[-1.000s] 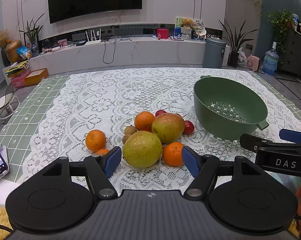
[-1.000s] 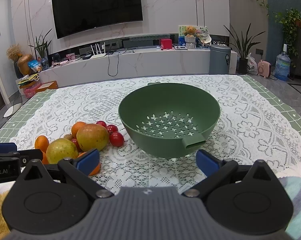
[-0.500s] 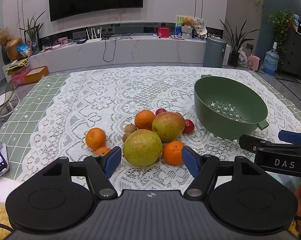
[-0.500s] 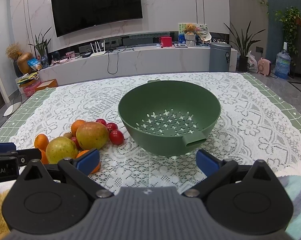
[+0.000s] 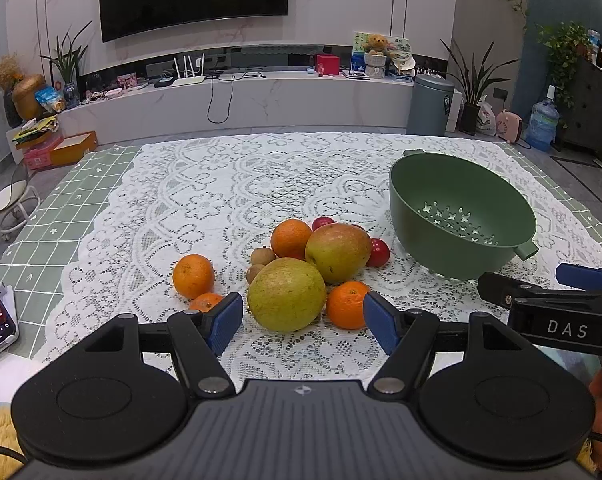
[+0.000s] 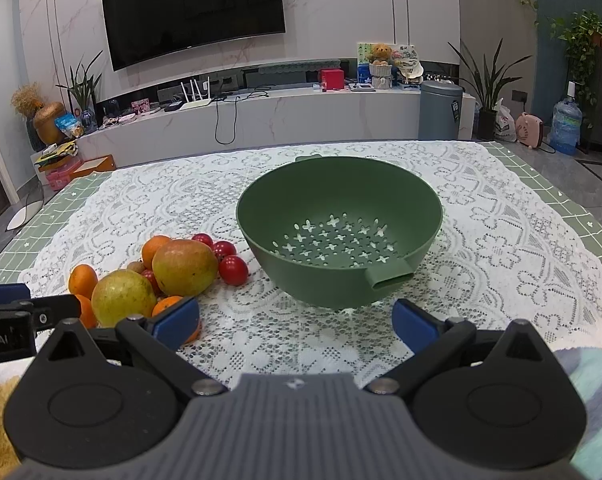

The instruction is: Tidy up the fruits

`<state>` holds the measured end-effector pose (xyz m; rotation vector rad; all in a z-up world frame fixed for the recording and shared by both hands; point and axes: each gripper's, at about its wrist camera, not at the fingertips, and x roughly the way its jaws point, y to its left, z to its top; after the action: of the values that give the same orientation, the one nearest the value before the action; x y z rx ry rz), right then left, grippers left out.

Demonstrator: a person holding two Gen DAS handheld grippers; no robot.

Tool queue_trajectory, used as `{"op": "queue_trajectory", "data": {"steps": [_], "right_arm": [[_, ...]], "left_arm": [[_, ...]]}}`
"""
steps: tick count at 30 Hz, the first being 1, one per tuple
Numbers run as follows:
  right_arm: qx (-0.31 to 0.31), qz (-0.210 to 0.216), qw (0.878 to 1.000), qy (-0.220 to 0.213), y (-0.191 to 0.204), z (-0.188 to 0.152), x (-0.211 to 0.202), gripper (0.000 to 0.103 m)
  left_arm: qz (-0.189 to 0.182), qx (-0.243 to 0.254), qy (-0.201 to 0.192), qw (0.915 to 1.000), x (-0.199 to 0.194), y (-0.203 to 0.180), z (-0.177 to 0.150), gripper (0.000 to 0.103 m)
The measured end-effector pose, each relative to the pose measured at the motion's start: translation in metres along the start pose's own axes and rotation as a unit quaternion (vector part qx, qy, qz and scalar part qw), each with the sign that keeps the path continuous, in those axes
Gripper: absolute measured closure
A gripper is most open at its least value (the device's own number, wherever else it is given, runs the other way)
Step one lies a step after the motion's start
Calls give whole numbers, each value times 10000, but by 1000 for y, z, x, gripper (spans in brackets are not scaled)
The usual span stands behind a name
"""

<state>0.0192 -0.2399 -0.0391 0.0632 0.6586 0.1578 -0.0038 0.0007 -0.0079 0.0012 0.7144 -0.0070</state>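
Left gripper [image 5: 303,322] spread, empty, near fruit pile [image 5: 301,268]; right gripper [image 6: 297,320] spread, empty, facing bowl [image 6: 429,216].

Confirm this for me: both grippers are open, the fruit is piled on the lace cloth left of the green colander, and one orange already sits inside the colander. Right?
Not quite. The green colander is empty, as the right wrist view shows; every orange is on the lace cloth. The rest holds: left gripper and right gripper are open, with the fruit left of the colander.
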Motion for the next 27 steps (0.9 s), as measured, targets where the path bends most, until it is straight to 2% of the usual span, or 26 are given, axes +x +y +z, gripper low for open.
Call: {"op": "queue_trajectory", "data": {"steps": [23, 27], "right_arm": [[-139, -40, 9999, 91, 5, 0, 5, 4], [-240, 194, 9994, 166, 9, 1, 9, 4]], "left_arm": [[-14, -12, 16, 10000, -1, 0, -1, 22], [-87, -45, 58, 9999, -2, 2, -2, 22]]}}
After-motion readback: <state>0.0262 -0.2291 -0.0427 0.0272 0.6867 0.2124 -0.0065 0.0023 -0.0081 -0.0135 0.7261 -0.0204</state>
